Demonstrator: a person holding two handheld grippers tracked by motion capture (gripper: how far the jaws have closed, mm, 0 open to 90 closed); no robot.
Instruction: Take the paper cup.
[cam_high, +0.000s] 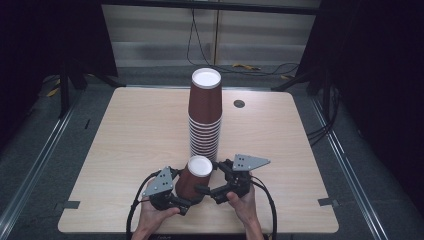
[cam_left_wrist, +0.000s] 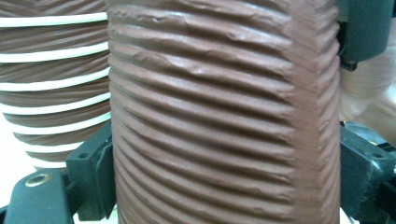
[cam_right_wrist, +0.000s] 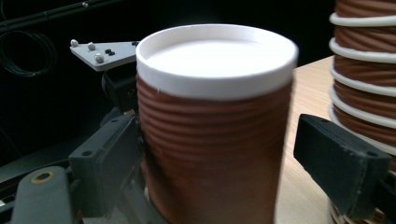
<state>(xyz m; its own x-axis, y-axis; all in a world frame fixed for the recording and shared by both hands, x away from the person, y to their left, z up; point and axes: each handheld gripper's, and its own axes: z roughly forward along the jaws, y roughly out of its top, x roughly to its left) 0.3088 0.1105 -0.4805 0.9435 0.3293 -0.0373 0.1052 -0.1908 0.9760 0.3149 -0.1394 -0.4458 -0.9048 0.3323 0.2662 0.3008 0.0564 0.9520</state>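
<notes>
High view, left tongs (cam_high: 189, 196) clamping upside-down cup (cam_high: 194, 179), stack (cam_high: 205, 117) behind

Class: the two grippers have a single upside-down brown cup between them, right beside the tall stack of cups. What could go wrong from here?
1. The left gripper clamps the ribbed cup; squeezing harder could crush its wall.
2. The stack stands tall and close behind; a bump might topple it.
3. The right gripper has a gap at one jaw, so the cup could slip.

Even overhead light brightens the pale wooden table (cam_high: 135, 145) while the surroundings sink into black. Up close, the ribbed brown paper cup (cam_right_wrist: 212, 126) blurs softly, its white base glaring.
</notes>
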